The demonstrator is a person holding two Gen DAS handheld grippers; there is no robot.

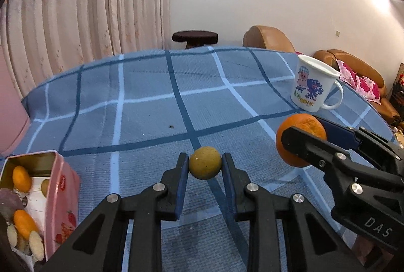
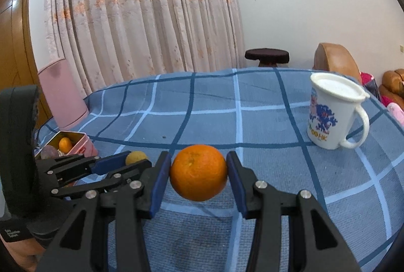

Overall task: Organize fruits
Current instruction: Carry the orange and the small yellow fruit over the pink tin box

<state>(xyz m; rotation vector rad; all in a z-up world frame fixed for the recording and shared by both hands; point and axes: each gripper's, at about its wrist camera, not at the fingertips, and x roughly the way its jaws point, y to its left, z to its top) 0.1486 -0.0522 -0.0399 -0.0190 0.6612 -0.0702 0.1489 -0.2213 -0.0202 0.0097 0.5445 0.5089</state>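
Holding fruit in both tongs right now: left gripper (image 1: 205, 165) is clamped on a small yellowish fruit (image 1: 205, 165), right gripper (image 2: 198, 172) is squeezed onto an orange (image 2: 198, 172), both lifted over the blue checked tablecloth (image 1: 151, 107). The pink tin (image 1: 63, 186) with fruit already inside sits off to the left, so the left one's nearer. White mug (image 2: 328, 117) is far right.

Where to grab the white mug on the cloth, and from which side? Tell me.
Judging by its pose, grip the white mug across its body, from above or from the near side. It stands upright, a lid covers its mouth, so no rim pinch; its handle points right, leaving the body's other sides free.
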